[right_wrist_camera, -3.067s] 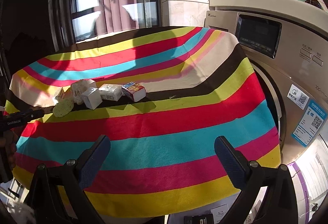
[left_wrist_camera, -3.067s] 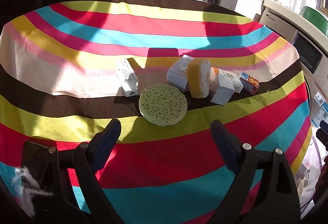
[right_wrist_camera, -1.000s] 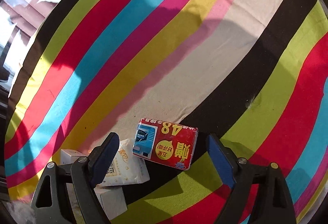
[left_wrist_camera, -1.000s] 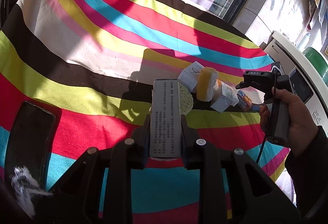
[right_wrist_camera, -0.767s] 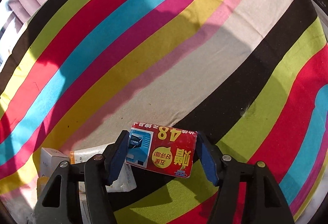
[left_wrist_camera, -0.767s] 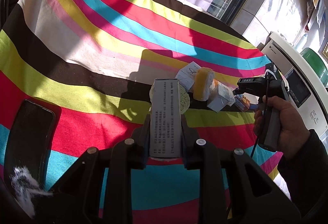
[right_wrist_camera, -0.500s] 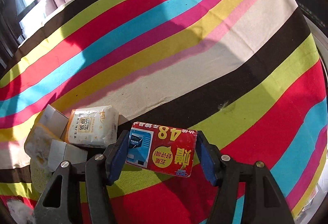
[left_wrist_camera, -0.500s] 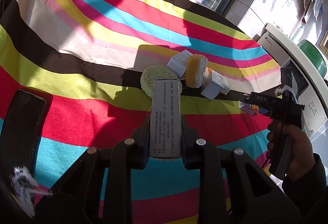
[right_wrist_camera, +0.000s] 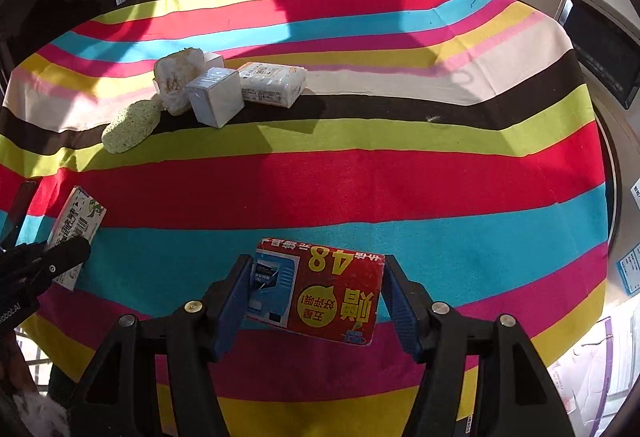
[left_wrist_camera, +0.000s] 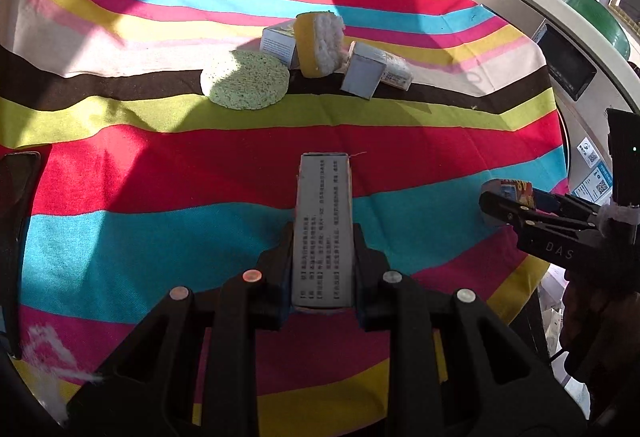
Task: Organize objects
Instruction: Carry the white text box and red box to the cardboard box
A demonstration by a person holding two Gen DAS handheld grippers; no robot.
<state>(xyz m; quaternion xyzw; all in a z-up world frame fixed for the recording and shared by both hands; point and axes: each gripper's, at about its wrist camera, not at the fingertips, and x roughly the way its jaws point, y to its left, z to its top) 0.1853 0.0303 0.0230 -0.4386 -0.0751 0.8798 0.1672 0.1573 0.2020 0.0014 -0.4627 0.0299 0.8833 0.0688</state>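
Observation:
My left gripper [left_wrist_camera: 322, 237] is shut on a long grey box [left_wrist_camera: 325, 197] with printed text, held above the striped tablecloth [left_wrist_camera: 160, 165]. In the right wrist view that box [right_wrist_camera: 78, 225] shows at the left edge, still in the left gripper [right_wrist_camera: 60, 249]. My right gripper [right_wrist_camera: 316, 277] is shut on a red packet [right_wrist_camera: 320, 297] marked 48, with both blue pads against its short ends. The left wrist view shows the right gripper [left_wrist_camera: 508, 205] with the red packet [left_wrist_camera: 516, 189] near the table's right edge.
A cluster lies mid-table: a round green sponge [left_wrist_camera: 245, 80], a yellow sponge [left_wrist_camera: 318, 43] standing on edge, a white box [left_wrist_camera: 362, 73], another white box [left_wrist_camera: 278, 43] and a tissue pack [right_wrist_camera: 272, 83]. A dark phone [left_wrist_camera: 16, 197] lies at the left. A washing machine [left_wrist_camera: 560, 49] stands at the right.
The right gripper closed on the red packet, lifted it from the cluster and carried it toward the near edge. The left gripper drew back with the grey box.

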